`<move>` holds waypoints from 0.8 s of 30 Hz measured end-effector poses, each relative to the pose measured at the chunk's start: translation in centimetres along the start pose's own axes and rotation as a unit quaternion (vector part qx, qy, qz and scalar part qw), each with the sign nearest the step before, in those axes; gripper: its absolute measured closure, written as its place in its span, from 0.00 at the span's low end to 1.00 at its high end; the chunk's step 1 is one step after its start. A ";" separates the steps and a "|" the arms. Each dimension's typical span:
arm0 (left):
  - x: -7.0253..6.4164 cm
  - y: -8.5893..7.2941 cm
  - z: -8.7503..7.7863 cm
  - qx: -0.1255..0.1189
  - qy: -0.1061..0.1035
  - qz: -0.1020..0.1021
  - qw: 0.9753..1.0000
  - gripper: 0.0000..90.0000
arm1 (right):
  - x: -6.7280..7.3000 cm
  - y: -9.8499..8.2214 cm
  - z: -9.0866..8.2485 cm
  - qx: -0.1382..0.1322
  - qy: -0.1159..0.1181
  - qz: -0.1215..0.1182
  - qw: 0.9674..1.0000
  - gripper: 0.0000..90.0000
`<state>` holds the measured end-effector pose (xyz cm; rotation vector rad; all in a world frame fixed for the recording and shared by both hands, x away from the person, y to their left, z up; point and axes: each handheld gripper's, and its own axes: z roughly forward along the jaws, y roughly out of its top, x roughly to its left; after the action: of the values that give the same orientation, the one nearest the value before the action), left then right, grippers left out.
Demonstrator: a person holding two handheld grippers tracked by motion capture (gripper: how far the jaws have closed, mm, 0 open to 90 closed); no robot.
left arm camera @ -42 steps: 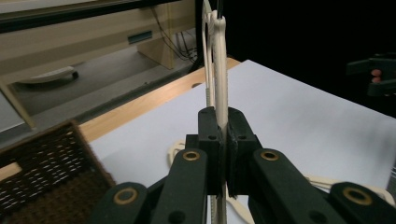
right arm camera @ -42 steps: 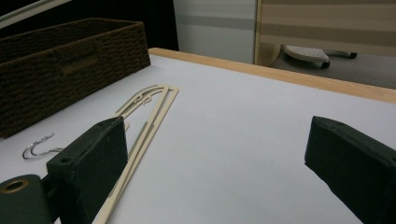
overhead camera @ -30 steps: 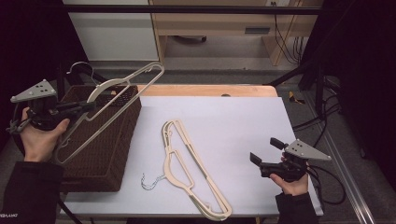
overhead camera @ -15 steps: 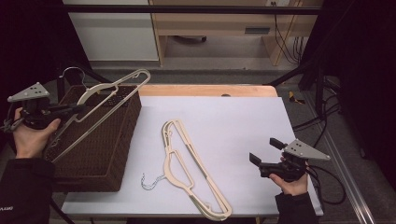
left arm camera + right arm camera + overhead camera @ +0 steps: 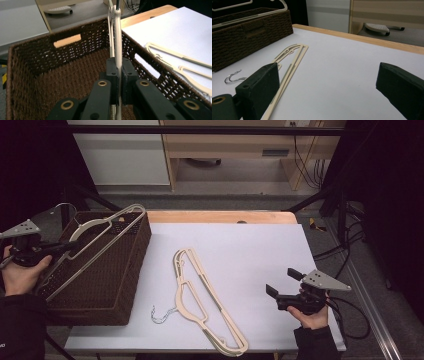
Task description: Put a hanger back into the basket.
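My left gripper is shut on the bar of a cream hanger. It holds the hanger tilted over the brown wicker basket at the table's left. In the left gripper view the jaws pinch the hanger edge-on above the basket's bare floor. Two more cream hangers lie overlapped on the white table, one with a metal hook. My right gripper rests open near the front right, with nothing between its jaws. Those hangers lie to its left.
The white table top has a wooden strip along its far edge. Cables trail off the table's right side. A wooden cabinet and a white unit stand beyond the table.
My left gripper has carried the held hanger left and down, so it hangs lower over the basket. The right gripper has stayed still.
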<state>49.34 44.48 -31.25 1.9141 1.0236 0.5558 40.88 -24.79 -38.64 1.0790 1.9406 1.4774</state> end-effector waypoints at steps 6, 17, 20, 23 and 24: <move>0.5 -2.0 0.8 0.033 0.016 -0.012 0.999 0.96 | 0.1 -0.1 0.2 0.006 0.000 0.001 1.000 0.06; 0.7 -4.4 3.2 0.068 0.026 -0.039 0.997 0.95 | 0.2 -0.2 0.4 0.010 0.002 0.001 1.000 0.06; 0.8 -4.8 3.6 0.080 0.031 -0.044 0.995 0.95 | 0.2 -0.2 0.5 0.011 0.003 0.001 1.000 0.06; 1.0 -5.1 3.7 0.087 0.034 -0.048 0.995 0.95 | 0.2 -0.2 0.5 0.010 0.003 0.000 1.000 0.06; 1.0 -5.3 3.7 0.089 0.035 -0.051 0.994 0.95 | 0.2 -0.2 0.5 0.010 0.003 0.000 1.000 0.06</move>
<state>50.20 45.04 -37.75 1.9955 1.2442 0.4889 41.09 -24.36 -38.95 1.0839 1.9630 1.4651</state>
